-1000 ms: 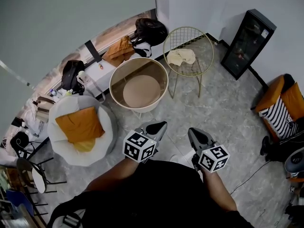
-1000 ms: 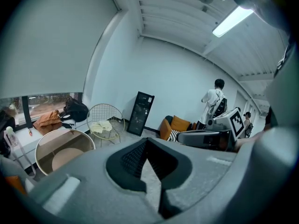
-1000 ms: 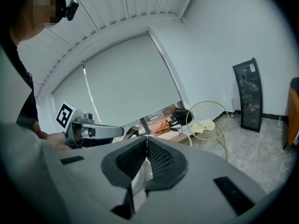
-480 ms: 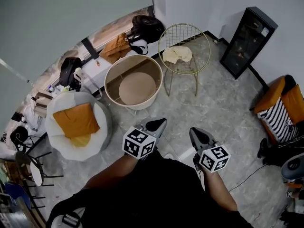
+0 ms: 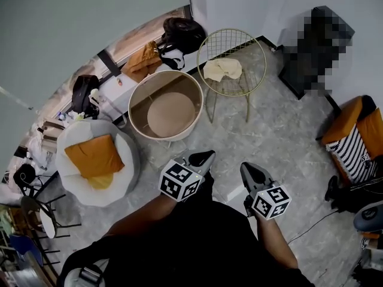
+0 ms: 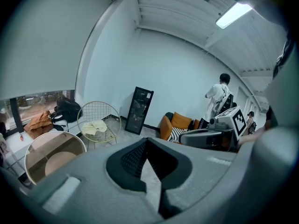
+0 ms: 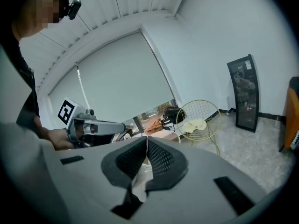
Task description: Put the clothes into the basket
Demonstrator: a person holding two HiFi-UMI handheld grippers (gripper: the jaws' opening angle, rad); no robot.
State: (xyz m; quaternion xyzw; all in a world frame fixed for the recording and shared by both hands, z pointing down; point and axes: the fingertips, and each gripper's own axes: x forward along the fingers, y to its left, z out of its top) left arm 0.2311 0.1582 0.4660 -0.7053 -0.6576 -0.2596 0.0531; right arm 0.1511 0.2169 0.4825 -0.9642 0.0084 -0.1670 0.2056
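Observation:
The basket (image 5: 139,109) is a round beige tub on the floor ahead of me, also low left in the left gripper view (image 6: 31,147). A cream cloth (image 5: 222,69) lies on the gold wire chair (image 5: 254,73) to its right, and shows in both gripper views (image 6: 96,126) (image 7: 195,125). An orange garment (image 5: 142,63) lies on the window ledge behind the basket. My left gripper (image 5: 206,155) (image 6: 147,141) and right gripper (image 5: 245,167) (image 7: 146,139) hang side by side near my body, well short of the basket. Both are shut with nothing between the jaws.
A white round seat with an orange cushion (image 5: 96,155) stands left of the basket. Black bags (image 5: 181,31) sit by the window. A black cabinet (image 6: 140,110) stands against the far wall, an orange armchair (image 5: 353,133) at the right. A person in white (image 6: 217,97) stands at the back.
Both grippers have drifted a little across the floor with me and sit slightly lower in the head view. The basket and chair have shifted slightly left. The jaws stay shut.

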